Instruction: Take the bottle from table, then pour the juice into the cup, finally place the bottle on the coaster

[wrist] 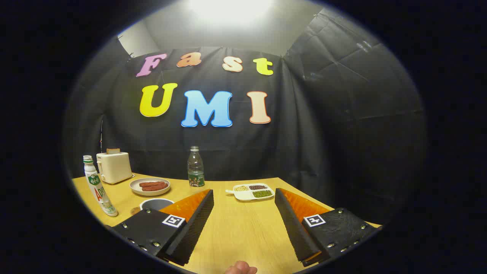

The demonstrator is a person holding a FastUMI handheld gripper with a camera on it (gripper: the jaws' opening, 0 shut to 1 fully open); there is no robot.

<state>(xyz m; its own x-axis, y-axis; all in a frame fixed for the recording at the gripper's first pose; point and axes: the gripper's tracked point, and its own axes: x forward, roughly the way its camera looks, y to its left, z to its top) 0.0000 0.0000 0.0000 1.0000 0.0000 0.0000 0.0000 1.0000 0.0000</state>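
The gripper [243, 198] hangs with jaws wide apart, holding nothing. The clear plastic bottle with a green label [195, 167] stands upright on the wooden surface [236, 236], beyond the jaws. It looks light, smooth and squeezable; mid-body seems the best hold. Left of that bottle sit the dark cup [156, 204], sausage plate [150, 186], toaster [114, 167] and a tall white bottle [99, 188]; right, a divided tray [251, 192].

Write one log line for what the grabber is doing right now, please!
stage: before pickup | gripper: jaws open, nothing held | bottle: upright on table, beyond the jaws | cup: by one jaw
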